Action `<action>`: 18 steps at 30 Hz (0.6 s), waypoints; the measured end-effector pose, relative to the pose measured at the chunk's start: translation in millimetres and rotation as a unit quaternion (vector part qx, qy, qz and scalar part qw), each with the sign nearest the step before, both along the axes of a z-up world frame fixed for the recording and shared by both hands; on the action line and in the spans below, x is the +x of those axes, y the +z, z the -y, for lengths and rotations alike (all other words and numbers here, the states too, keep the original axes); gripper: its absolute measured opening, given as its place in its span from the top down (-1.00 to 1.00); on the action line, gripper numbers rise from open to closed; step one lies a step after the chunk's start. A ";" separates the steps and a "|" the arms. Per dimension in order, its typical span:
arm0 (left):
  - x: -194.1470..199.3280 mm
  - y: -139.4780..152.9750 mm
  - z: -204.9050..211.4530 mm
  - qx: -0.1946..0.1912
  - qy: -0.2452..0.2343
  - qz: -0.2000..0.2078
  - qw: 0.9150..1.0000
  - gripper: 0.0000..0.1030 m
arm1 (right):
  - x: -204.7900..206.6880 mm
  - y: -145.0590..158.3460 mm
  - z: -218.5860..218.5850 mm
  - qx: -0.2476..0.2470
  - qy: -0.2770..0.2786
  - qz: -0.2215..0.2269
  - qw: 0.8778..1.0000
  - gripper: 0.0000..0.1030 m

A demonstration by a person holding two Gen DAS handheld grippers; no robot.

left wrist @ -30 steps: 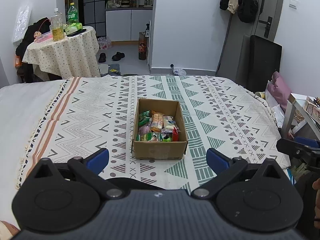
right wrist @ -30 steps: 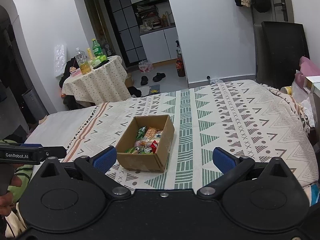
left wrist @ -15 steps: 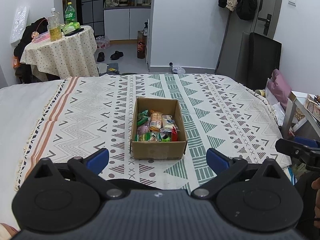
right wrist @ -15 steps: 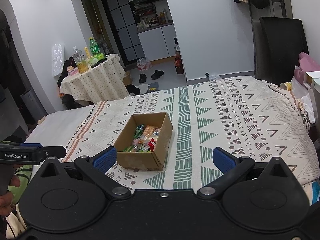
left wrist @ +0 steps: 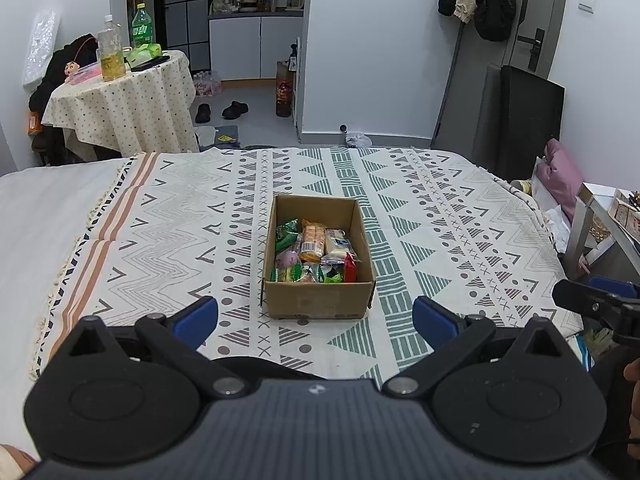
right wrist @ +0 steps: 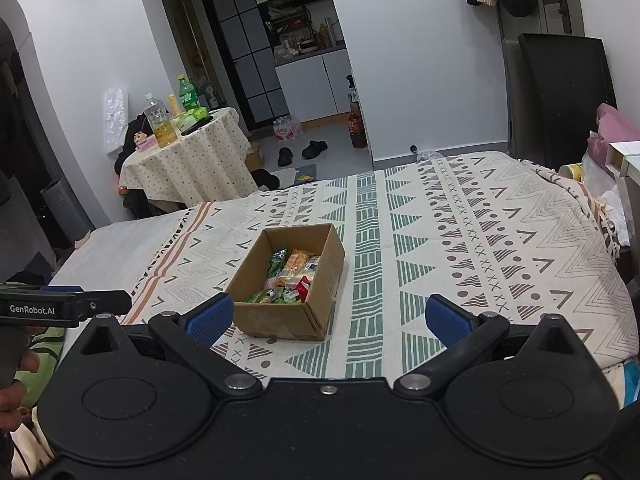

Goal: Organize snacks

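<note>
An open cardboard box (left wrist: 318,300) (right wrist: 280,314) sits on a patterned blanket over a bed. Inside lie several snack packets (left wrist: 314,252) (right wrist: 290,276): green, orange, white and red wrappers. My left gripper (left wrist: 316,322) is open, held back from the box's near wall with nothing between its blue pads. My right gripper (right wrist: 330,318) is open too, empty, hovering near the box's front right corner. Each gripper shows at the edge of the other's view.
The patterned blanket (left wrist: 440,216) spreads wide around the box. A round table (left wrist: 120,108) with bottles stands beyond the bed at the left. A black chair (left wrist: 528,128) and a pink cushion (left wrist: 560,176) are on the right. A hand (right wrist: 16,380) holds the left gripper.
Both cameras have drifted slightly; the box now sits a little higher and farther in the views. Grippers stay open and nothing was picked up.
</note>
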State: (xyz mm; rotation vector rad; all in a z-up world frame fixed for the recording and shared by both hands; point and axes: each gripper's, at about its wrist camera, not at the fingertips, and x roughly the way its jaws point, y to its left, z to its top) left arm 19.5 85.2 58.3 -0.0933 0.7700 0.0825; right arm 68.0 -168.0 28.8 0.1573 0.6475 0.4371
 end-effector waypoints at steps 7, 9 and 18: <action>-2.1 1.6 0.6 0.001 0.000 0.003 1.000 -1.00 | -0.7 0.8 -0.4 0.001 0.001 0.001 1.000 -1.00; -3.0 1.9 0.2 0.000 0.001 0.003 1.000 -1.00 | -0.7 1.7 0.4 0.000 0.001 0.002 1.000 -1.00; -3.2 1.9 0.1 0.000 0.001 0.003 1.000 -1.00 | -1.1 2.0 0.7 0.001 0.001 0.001 1.000 -1.00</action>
